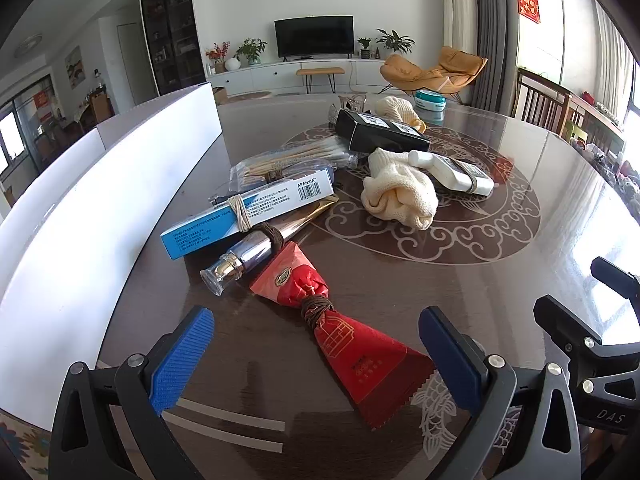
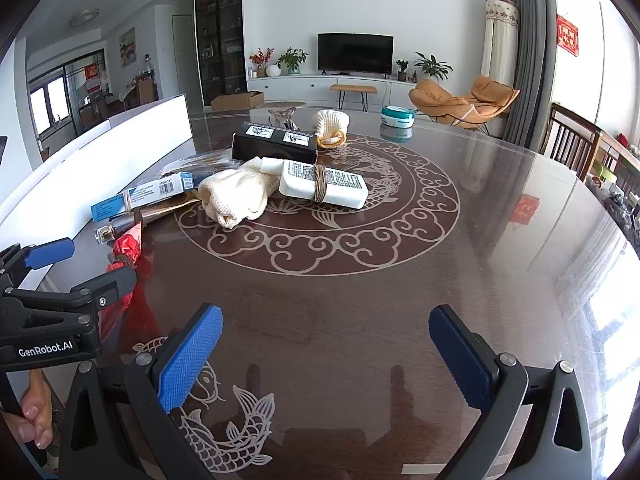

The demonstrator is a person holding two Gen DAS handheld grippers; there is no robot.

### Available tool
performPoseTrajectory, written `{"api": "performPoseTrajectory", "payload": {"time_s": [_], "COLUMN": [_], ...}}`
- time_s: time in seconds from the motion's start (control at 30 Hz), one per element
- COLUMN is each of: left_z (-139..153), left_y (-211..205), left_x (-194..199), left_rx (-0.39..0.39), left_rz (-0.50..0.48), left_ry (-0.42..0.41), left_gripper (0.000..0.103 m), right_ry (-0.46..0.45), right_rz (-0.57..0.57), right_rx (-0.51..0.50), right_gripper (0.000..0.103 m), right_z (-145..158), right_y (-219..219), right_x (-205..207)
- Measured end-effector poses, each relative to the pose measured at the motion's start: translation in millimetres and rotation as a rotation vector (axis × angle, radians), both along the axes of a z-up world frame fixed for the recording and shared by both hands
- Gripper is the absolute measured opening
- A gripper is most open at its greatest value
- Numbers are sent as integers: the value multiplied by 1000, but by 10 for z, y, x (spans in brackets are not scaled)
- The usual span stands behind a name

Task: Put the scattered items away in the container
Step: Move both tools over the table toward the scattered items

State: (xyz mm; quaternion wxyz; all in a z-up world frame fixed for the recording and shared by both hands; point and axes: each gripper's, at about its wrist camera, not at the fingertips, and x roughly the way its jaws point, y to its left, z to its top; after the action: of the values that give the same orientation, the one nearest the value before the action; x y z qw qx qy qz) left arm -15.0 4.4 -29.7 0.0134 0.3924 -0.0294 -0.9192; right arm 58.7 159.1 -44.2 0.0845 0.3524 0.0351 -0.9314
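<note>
A white container (image 1: 100, 208) stands along the table's left side; it also shows in the right wrist view (image 2: 132, 140). A red packet (image 1: 344, 336) tied with brown cord lies between my left gripper's (image 1: 316, 356) open fingers. Beyond it lie a silver pump bottle (image 1: 248, 256), a blue-white box (image 1: 248, 208), a bag of cotton swabs (image 1: 296, 156), a cream cloth (image 1: 400, 192), a white bottle (image 1: 452, 172) and a black box (image 1: 380, 130). My right gripper (image 2: 326, 356) is open and empty over bare table. The white bottle (image 2: 324, 184) and cream cloth (image 2: 236, 196) lie ahead of it.
A second cream cloth (image 2: 330, 124), a glass clip (image 2: 282, 116) and a teal-white tub (image 2: 397, 116) sit at the table's far side. The dark glossy table (image 2: 480, 260) extends to the right. Wooden chairs (image 2: 576, 140) stand at the right edge.
</note>
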Motion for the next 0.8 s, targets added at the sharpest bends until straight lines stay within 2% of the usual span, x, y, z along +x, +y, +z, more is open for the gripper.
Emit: {"api": "performPoseTrajectory", "payload": {"time_s": [0.4,0.57,0.7,0.8], "left_z": [-77,-149,-229,-251], "left_y": [-32,-101,-119,-139], "left_x": [-26,-91,-188,-273], "left_rx": [-4,-12,-50,-42], "left_rz": [-11,-32,-47,-65], "left_ry": [-29,-79,-126,-140], "left_gripper": [103,103,103,103], "right_ry": [-28,-118,-196,-239], "right_rz": [15,34,51,75], "right_rx": [18,15,47,70], "right_gripper": [103,103,103,103], "right_z": [-45,-105,-199,-271], "right_y": [-52,-46,-85,-139], "right_x": [-36,-178,-337,-476]}}
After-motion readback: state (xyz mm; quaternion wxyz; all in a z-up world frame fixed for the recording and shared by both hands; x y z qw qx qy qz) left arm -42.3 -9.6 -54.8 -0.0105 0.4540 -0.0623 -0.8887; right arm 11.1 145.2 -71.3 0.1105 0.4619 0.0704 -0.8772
